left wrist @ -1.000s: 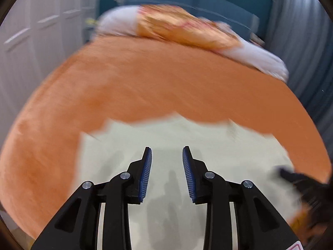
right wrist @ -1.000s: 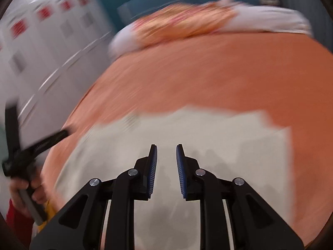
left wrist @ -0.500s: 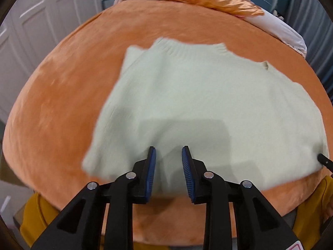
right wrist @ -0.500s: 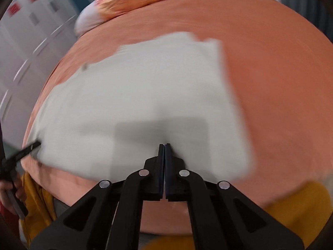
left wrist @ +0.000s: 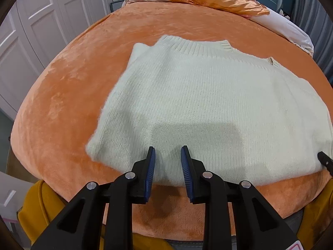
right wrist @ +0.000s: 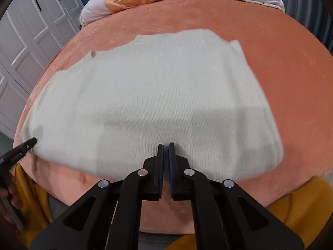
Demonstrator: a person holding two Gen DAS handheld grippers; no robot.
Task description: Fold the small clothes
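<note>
Sweater laid flat on the bed, both tongs poised at its near edge

The cream sweater (left wrist: 208,108) lies spread on the orange bedspread (left wrist: 68,95), collar far. The left tongs (left wrist: 168,156) gape, empty; the right tongs (right wrist: 166,149) are nearly closed, holding nothing. Best pinch both near corners evenly, then lift together so the fold lands square.

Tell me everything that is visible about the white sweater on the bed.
The sweater is a pale cream knit, soft and slightly fuzzy, with a ribbed band along its far edge. It lies flat on the orange plush bed cover, already folded into a broad, roughly rectangular shape, its near edge close to the edge of the bed. The left gripper, open, and the right gripper, nearly shut, are at that near edge; neither visibly holds any fabric.
</note>
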